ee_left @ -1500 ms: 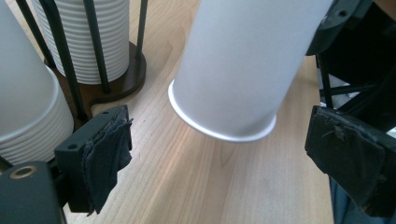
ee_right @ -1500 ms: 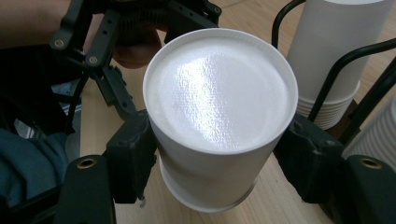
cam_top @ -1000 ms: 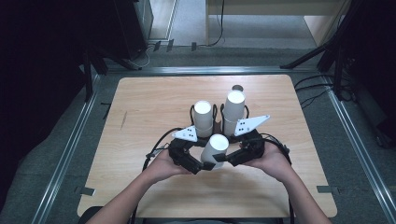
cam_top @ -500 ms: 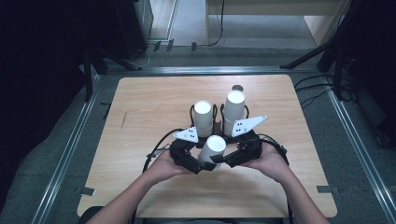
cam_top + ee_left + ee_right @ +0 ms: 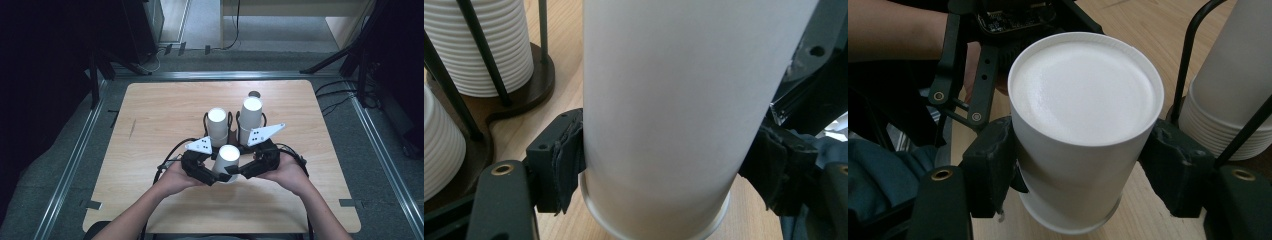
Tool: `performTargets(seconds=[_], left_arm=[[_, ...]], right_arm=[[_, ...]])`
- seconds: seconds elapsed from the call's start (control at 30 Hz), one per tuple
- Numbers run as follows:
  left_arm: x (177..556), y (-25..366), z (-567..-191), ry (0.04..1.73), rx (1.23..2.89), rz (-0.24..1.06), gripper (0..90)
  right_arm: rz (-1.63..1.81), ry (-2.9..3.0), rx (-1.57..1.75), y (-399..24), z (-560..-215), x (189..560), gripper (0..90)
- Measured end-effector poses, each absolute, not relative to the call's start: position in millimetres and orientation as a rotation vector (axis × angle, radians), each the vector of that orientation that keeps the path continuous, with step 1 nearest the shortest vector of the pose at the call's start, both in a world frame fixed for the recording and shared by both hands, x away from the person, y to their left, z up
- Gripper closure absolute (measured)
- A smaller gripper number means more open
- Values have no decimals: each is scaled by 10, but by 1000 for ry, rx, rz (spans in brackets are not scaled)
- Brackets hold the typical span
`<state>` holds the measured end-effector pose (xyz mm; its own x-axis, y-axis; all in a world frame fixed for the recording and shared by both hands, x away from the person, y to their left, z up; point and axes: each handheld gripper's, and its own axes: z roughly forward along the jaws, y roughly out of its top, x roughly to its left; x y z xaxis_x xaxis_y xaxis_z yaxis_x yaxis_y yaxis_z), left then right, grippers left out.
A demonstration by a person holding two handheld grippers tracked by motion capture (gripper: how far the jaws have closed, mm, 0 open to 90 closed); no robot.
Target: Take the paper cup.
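An upside-down white paper cup (image 5: 229,156) is held over the table's near half, between both hands. My right gripper (image 5: 246,171) comes in from the right and is shut on the cup (image 5: 1083,100), with a pad (image 5: 993,165) on each side. My left gripper (image 5: 212,175) comes in from the left. Its jaws have just been closing on the same cup (image 5: 669,100), lower down near the rim. Its pads (image 5: 566,155) now touch both sides of the cup.
Two stacks of white cups (image 5: 218,125) (image 5: 251,116) stand upside down in a dark wire holder (image 5: 232,120) just beyond the grippers. The left gripper view shows one stack (image 5: 484,45) close by. The wooden table (image 5: 150,115) has bare room left and right.
The cup has shifted slightly to the left between the grippers. Both hands stay where they were.
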<state>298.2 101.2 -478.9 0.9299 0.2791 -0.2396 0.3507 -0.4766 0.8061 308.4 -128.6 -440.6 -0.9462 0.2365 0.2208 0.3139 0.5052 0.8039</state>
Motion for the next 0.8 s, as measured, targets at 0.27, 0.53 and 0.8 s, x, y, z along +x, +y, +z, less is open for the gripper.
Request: performTargets(seconds=[0.27, 0.53, 0.8], left_arm=[[2977, 1014, -4781, 441, 2105, -74, 256], [2976, 1018, -4764, 438, 2101, -71, 279], [2970, 1015, -4754, 430, 2110, -71, 283]], right_arm=[[-1447, -2656, -486, -1282, -4410, 3084, 331], [-1460, -2646, -486, -1289, -4408, 3088, 331], [-1466, -2629, -485, -1295, -4417, 3097, 319]])
